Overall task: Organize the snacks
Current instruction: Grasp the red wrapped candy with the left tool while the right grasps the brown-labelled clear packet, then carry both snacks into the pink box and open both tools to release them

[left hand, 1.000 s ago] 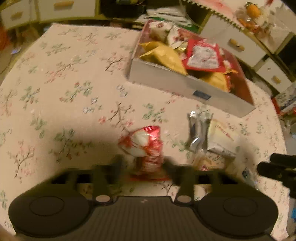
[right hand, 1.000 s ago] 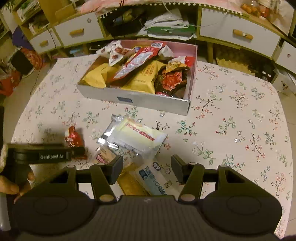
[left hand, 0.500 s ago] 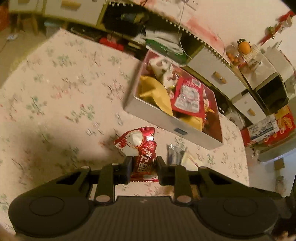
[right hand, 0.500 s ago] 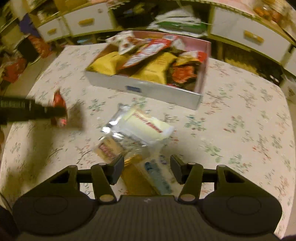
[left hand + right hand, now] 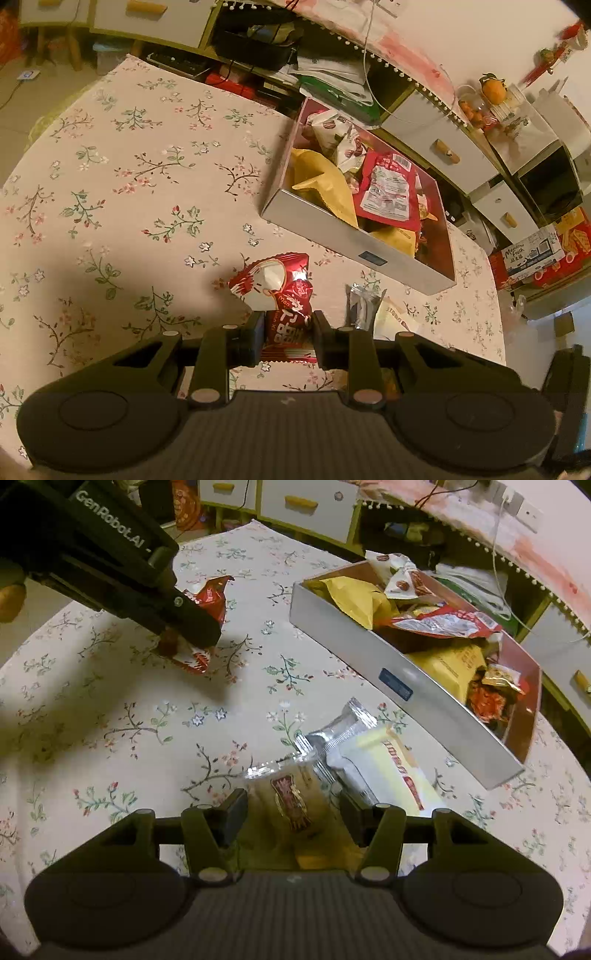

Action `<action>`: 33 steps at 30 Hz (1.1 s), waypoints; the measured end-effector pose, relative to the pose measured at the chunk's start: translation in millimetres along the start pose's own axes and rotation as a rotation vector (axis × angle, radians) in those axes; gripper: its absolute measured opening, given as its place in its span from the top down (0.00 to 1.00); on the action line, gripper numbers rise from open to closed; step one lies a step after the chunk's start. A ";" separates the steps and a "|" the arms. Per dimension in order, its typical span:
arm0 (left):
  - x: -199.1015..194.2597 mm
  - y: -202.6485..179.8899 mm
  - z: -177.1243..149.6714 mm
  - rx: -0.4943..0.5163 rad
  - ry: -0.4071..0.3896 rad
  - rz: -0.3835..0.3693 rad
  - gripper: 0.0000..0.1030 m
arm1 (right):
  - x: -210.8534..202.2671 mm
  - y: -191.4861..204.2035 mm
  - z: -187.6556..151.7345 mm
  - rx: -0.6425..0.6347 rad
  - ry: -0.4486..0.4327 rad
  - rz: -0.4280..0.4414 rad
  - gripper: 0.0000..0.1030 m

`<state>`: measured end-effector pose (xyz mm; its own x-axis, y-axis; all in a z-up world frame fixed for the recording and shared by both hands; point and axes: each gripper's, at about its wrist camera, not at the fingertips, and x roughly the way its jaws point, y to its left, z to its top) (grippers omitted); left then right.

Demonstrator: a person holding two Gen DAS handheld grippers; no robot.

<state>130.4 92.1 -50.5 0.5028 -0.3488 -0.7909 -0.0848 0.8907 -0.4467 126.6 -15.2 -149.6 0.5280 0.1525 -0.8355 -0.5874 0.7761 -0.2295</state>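
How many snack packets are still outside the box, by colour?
Red packet in the left gripper: 1
Silver packet on the table: 1
Cream-yellow packet: 1
Clear packet with brown label between the open right gripper's fingers: 1
Total: 4

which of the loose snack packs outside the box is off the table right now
The red snack packet, pinched in the left gripper. The clear-wrapped pastry and the pale yellow packet lie flat on the tablecloth.

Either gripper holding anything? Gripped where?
Left gripper pinches the crinkled red foil snack packet at its lower end. Right gripper is open, holding nothing.
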 end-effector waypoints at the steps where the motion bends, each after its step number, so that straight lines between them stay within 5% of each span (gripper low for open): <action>1: -0.3 -0.1 0.0 0.001 0.000 -0.002 0.70 | 3.6 1.4 0.1 -0.014 0.008 0.002 0.56; 3: -0.7 -0.7 -0.2 0.005 0.000 -0.008 0.70 | 2.8 1.2 1.1 -0.015 -0.005 0.035 0.69; 11: -2.5 -0.7 -0.1 0.016 -0.006 -0.009 0.70 | -12.9 16.6 5.4 -0.013 0.005 0.102 0.69; 19: -4.5 -1.5 0.2 0.022 -0.016 -0.013 0.70 | -37.1 -2.9 12.8 0.133 -0.054 0.099 0.69; 33: -14.0 -12.2 12.5 0.044 -0.080 -0.063 0.70 | -82.9 -128.2 -3.4 0.655 -0.208 0.004 0.69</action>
<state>135.1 89.7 -28.8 0.5731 -0.3816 -0.7253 -0.0143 0.8802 -0.4744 156.1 -129.5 -52.6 0.6718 0.2198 -0.7073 -0.1320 0.9752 0.1776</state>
